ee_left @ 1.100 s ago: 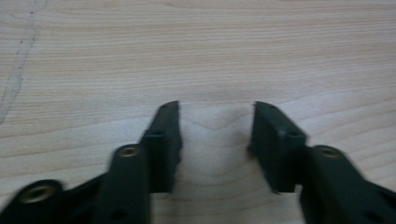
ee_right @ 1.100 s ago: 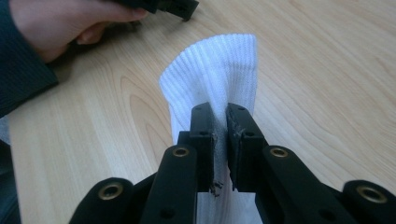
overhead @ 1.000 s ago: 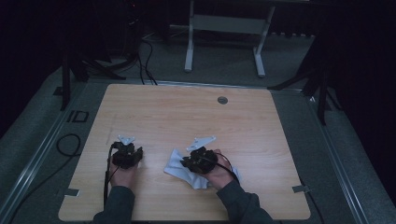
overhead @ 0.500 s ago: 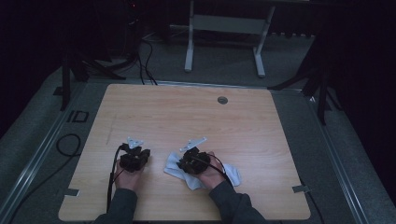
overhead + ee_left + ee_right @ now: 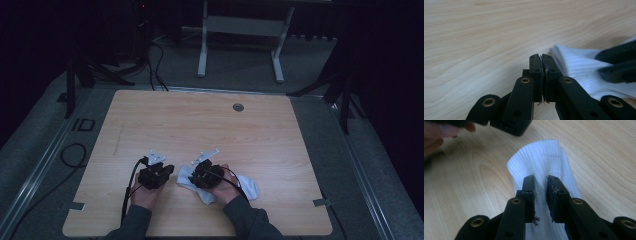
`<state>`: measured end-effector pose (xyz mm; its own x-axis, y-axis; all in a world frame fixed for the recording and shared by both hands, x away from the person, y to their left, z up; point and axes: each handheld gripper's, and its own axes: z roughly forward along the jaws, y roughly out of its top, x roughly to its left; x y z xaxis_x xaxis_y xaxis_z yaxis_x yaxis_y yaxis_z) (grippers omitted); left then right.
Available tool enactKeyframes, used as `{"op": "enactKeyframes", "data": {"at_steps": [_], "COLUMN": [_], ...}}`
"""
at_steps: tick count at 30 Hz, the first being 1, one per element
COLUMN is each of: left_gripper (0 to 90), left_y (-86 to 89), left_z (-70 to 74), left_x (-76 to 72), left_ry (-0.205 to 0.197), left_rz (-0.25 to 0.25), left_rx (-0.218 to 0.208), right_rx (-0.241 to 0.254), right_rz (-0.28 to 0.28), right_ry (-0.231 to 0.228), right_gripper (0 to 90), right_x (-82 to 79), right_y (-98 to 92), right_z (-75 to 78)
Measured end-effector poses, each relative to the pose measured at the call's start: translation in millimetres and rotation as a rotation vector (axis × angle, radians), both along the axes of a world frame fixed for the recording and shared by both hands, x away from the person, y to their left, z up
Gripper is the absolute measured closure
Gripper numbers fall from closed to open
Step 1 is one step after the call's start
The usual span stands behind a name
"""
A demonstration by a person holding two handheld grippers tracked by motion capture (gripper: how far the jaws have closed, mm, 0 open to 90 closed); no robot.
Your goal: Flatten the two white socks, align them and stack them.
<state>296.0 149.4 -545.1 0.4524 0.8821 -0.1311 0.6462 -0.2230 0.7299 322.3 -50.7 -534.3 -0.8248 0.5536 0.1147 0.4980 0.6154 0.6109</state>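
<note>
A white ribbed sock (image 5: 246, 187) lies flat on the wooden table (image 5: 200, 125) near its front edge. My right gripper (image 5: 205, 175) sits on top of it. In the right gripper view its jaws (image 5: 540, 186) stand a little apart astride the sock (image 5: 539, 157); they have just been opening, with a ridge of fabric in the gap. My left gripper (image 5: 157, 172) is just left of the sock. Its jaws (image 5: 541, 60) are shut, with nothing visible between them, beside the sock's edge (image 5: 579, 67). The right gripper's black jaws (image 5: 616, 62) rest on the sock.
A small round grommet (image 5: 238, 107) is set into the table's far side. Behind the table stands a metal frame (image 5: 240, 25). Cables (image 5: 70, 155) lie on the floor at the left. The left hand (image 5: 439, 132) and its gripper body (image 5: 509, 123) sit close beyond the sock.
My left gripper has moved right, toward the sock, and now sits close beside the right one. The right gripper has shifted slightly toward the front edge.
</note>
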Motion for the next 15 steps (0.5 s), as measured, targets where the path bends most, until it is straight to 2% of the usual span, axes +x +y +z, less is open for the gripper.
{"op": "enactKeyframes", "data": {"at_steps": [4,9,15], "left_gripper": [87.1,87.6,88.0], "left_y": [-5.4,-8.3,-8.9], "left_z": [-0.5,-2.2,-1.3], "left_x": [-0.8,-0.2,-1.1], "left_ry": [-0.002,0.011,0.006], "left_rz": [-0.022,-0.022,-0.034], "left_rx": [0.012,0.018,0.016], "right_rx": [0.0,-0.021,-0.049], "right_rz": [-0.009,-0.025,-0.035], "right_ry": [-0.016,-0.069,-0.04], "right_gripper": [81.5,81.8,80.8], "right_x": [-1.0,-5.6,-0.9], "right_y": [-0.7,-2.1,-0.1], "right_z": [1.6,8.4,1.8]}}
